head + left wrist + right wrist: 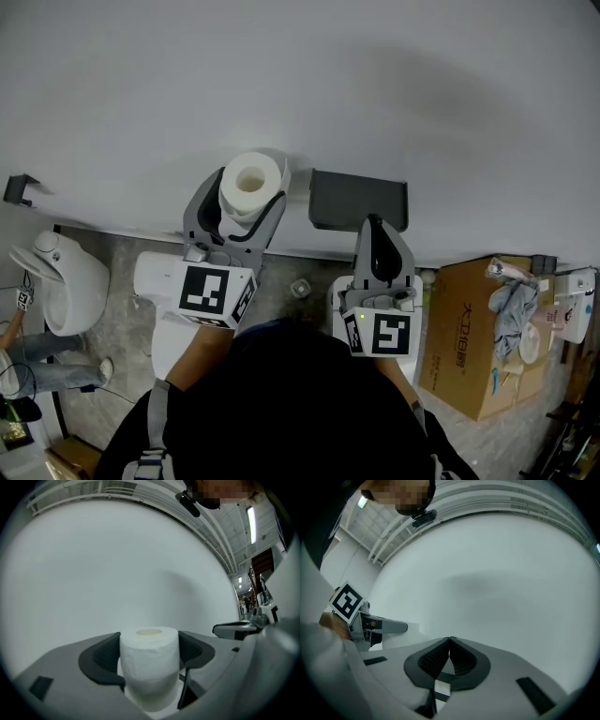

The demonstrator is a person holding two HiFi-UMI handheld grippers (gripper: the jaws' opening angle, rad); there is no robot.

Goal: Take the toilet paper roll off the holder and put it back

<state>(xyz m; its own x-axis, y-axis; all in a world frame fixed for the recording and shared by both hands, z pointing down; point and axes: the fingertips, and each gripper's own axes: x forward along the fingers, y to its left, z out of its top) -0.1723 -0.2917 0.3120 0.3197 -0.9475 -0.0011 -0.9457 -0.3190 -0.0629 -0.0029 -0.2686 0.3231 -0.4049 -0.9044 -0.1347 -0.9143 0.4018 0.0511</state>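
Note:
A white toilet paper roll [251, 181] stands upright between the jaws of my left gripper [247, 195], its cardboard core facing up. In the left gripper view the dark pads [104, 657] press on both sides of the roll [150, 670], so my left gripper [149, 649] is shut on it. The roll hangs near the white wall, just left of the dark grey holder [358, 200] fixed there. My right gripper [375, 246] points at the wall below the holder. Its jaws meet at the tips with nothing between them [449, 642].
A white toilet [67, 279] stands at the lower left, with a person's legs [42, 361] beside it. A cardboard box [473, 323] with a cloth in it sits at the right. A small dark hook [19, 188] sticks out of the wall at far left.

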